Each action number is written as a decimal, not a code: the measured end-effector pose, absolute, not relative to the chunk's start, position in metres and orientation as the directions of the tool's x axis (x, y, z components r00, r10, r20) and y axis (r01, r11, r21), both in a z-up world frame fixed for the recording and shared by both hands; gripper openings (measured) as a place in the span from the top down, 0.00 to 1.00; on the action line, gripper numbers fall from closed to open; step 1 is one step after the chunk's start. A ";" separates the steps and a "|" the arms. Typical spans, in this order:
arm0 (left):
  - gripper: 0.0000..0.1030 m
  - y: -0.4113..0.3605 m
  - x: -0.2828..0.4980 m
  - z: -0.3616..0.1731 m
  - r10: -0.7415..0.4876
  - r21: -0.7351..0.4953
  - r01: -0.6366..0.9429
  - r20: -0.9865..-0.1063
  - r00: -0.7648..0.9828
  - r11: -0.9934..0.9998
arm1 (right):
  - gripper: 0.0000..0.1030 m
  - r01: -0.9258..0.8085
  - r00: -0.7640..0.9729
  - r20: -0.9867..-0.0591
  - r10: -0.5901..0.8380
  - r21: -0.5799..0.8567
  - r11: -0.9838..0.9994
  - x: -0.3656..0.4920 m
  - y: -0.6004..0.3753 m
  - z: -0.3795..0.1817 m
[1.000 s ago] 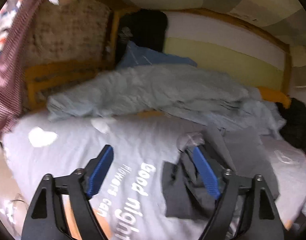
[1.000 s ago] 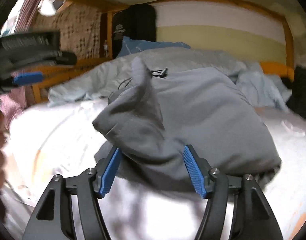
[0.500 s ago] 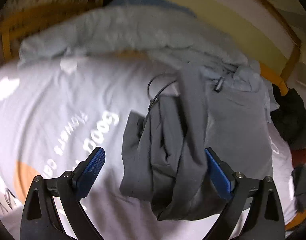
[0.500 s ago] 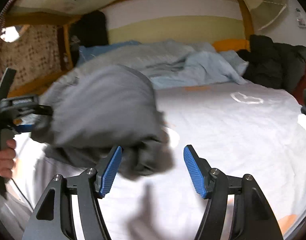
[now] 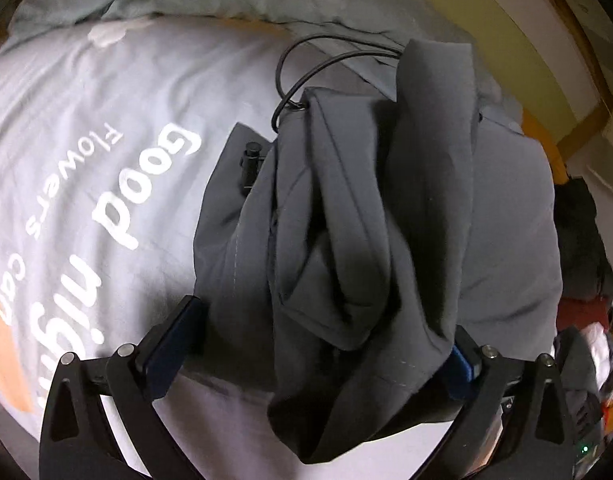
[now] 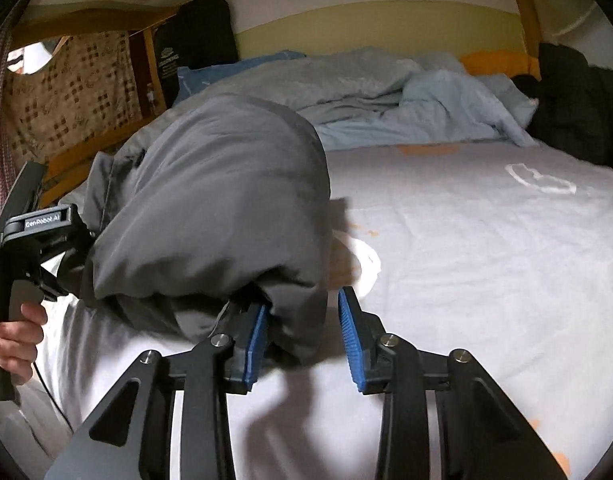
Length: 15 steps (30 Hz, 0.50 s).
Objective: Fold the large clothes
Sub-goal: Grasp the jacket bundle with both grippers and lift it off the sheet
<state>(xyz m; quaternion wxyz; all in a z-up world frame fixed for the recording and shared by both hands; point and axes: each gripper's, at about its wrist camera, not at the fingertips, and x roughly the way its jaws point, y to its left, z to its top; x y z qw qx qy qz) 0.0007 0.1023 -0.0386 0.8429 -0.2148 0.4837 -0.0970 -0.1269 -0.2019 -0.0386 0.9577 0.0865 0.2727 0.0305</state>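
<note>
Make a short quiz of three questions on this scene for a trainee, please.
1. True or false: the jacket is red.
2. Which words are printed on the sheet? A: Good night. B: Sweet home. C: Hello.
3. Fill in: a thin black ___ loops out from the far end of the jacket.

Key: 1 false, it is grey. 2 A. 3 cord.
</note>
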 end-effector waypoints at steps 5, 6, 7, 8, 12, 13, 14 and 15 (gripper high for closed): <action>0.00 0.104 0.001 -0.045 -0.369 -0.483 -0.085 -0.760 0.535 0.871 | 0.65 -0.028 0.863 -0.498 0.091 0.133 0.991 -0.107 -0.193 -0.028; 0.00 0.103 0.001 -0.046 -0.366 -0.482 -0.088 -0.760 0.537 0.872 | 0.65 -0.031 0.859 -0.503 0.096 0.137 0.990 -0.102 -0.194 -0.028; 0.00 0.102 0.002 -0.046 -0.364 -0.480 -0.088 -0.761 0.537 0.873 | 0.64 -0.029 0.849 -0.519 0.099 0.142 0.989 -0.092 -0.195 -0.028; 0.00 0.101 0.002 -0.047 -0.362 -0.478 -0.091 -0.763 0.535 0.874 | 0.63 -0.027 0.843 -0.529 0.098 0.141 0.990 -0.086 -0.196 -0.029; 0.00 0.099 0.003 -0.049 -0.363 -0.491 -0.106 -0.758 0.542 0.865 | 0.63 -0.026 0.832 -0.547 0.093 0.129 0.991 -0.062 -0.196 -0.033; 0.00 0.097 -0.001 -0.050 -0.356 -0.488 -0.107 -0.752 0.555 0.866 | 0.63 -0.018 0.822 -0.565 0.078 0.111 0.994 -0.052 -0.195 -0.035; 0.00 0.092 -0.003 -0.049 -0.342 -0.473 -0.096 -0.750 0.566 0.876 | 0.64 -0.015 0.812 -0.579 0.071 0.101 0.995 -0.046 -0.194 -0.036; 0.00 0.085 -0.003 -0.049 -0.333 -0.446 -0.067 -0.751 0.570 0.892 | 0.66 -0.007 0.806 -0.589 0.062 0.096 0.995 -0.042 -0.193 -0.036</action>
